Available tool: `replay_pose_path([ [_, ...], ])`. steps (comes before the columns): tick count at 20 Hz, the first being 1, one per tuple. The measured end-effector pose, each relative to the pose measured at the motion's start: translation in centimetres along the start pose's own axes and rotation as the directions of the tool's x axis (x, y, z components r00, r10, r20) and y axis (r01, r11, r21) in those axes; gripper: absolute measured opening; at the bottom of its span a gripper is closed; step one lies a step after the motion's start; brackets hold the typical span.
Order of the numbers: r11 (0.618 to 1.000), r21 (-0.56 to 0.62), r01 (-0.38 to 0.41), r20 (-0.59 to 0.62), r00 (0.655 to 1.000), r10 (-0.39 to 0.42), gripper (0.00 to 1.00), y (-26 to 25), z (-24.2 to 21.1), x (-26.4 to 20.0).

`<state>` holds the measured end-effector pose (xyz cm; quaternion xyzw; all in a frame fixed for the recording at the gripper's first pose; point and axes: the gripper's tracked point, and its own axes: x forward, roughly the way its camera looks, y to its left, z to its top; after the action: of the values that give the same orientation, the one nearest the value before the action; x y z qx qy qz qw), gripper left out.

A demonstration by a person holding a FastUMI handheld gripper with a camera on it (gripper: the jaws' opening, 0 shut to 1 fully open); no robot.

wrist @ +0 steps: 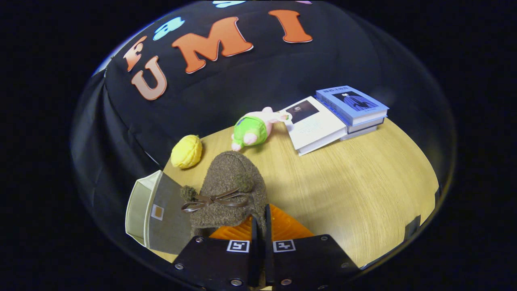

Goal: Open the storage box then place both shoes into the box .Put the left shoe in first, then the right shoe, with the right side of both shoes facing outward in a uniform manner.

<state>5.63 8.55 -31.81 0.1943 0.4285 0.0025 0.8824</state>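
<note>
Between the two fingers of the tongs sits the rear edge of a brown fuzzy shoe, the fingers drawn close together and pinching it from both sides; the shoe carries a thin brown bow and two pompoms, and its toe points away from the tongs; just left of the shoe stands the storage box, beige-walled with a grey face, at the near corner of the wooden desk; beyond the shoe lie a yellow plush ball and a pink plush toy in green; well to the right rests a stack of books.
</note>
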Motion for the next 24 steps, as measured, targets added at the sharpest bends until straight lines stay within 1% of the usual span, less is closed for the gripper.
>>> replay_pose_path([
  [5, 0.995, -0.015, -0.102, -0.005, 0.995, 0.102, 0.07, 9.0, 1.0, -0.9],
  [7, 0.989, -0.030, -0.146, -0.020, 0.989, 0.145, 0.07, 12.8, 0.7, -1.0],
  [12, 0.975, -0.079, -0.210, -0.058, 0.977, 0.206, 0.07, 21.4, -0.5, -0.7],
  [14, 0.968, -0.081, -0.238, -0.084, 0.969, 0.232, 0.07, 23.6, -1.2, -0.4],
  [18, 0.967, -0.093, -0.238, -0.101, 0.968, 0.228, 0.07, 25.9, -2.3, 1.0],
  [24, 0.971, -0.142, -0.194, -0.181, 0.969, 0.167, 0.07, 26.6, -5.3, 3.7],
])
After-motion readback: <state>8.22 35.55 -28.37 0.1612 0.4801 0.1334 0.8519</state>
